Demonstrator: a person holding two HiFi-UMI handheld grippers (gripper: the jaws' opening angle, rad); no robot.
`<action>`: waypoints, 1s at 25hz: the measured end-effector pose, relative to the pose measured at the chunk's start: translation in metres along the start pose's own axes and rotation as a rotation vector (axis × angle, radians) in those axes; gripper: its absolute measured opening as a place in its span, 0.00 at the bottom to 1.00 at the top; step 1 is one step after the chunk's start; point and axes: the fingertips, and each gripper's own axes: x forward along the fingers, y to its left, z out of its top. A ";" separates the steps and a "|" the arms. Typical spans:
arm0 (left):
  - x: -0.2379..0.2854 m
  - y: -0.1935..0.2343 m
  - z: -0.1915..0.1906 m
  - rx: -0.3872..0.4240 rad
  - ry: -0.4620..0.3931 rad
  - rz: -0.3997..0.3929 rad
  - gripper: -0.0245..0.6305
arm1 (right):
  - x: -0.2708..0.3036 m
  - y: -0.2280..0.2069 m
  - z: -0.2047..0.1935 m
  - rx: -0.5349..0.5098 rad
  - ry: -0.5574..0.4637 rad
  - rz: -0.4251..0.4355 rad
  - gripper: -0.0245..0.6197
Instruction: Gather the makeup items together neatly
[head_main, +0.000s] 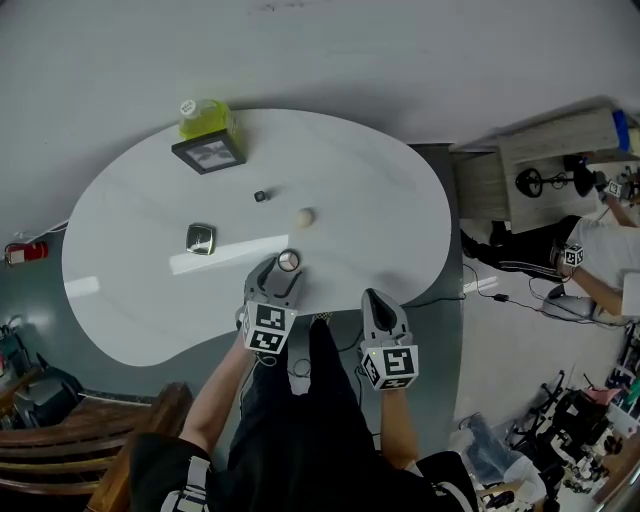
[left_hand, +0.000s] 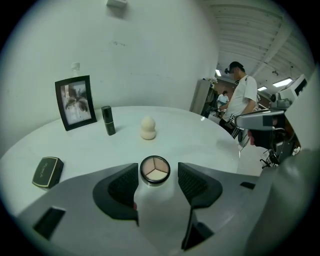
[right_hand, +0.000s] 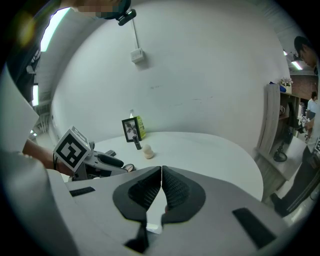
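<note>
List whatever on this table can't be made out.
- Green bottle: left gripper view, all but its cap hidden behind the photo frame.
- Compact: lid print too small, same view.
- Round palette: right gripper view, largely hidden by the left gripper.

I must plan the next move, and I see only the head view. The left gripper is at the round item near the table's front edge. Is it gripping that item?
Observer: No. The left gripper view shows the left gripper with its jaws apart. The round palette lies between the tips, and the pads are not closed on it.
Operator: Is anything in the right gripper?
Observer: No. The right gripper view shows its jaws shut, pad against pad, with nothing between them.
Operator: What is the small dark thing near the photo frame?
Observer: It is a dark tube. It stands upright, apart from the frame.
</note>
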 end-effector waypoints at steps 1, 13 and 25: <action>0.002 0.001 -0.001 -0.001 0.004 0.004 0.40 | 0.001 -0.001 0.000 0.003 0.001 -0.001 0.08; 0.017 0.009 -0.008 -0.014 0.058 0.028 0.39 | 0.006 -0.015 -0.005 0.032 0.018 -0.021 0.08; 0.005 0.009 0.005 -0.020 0.012 0.059 0.37 | 0.004 -0.015 -0.004 0.020 0.020 -0.020 0.08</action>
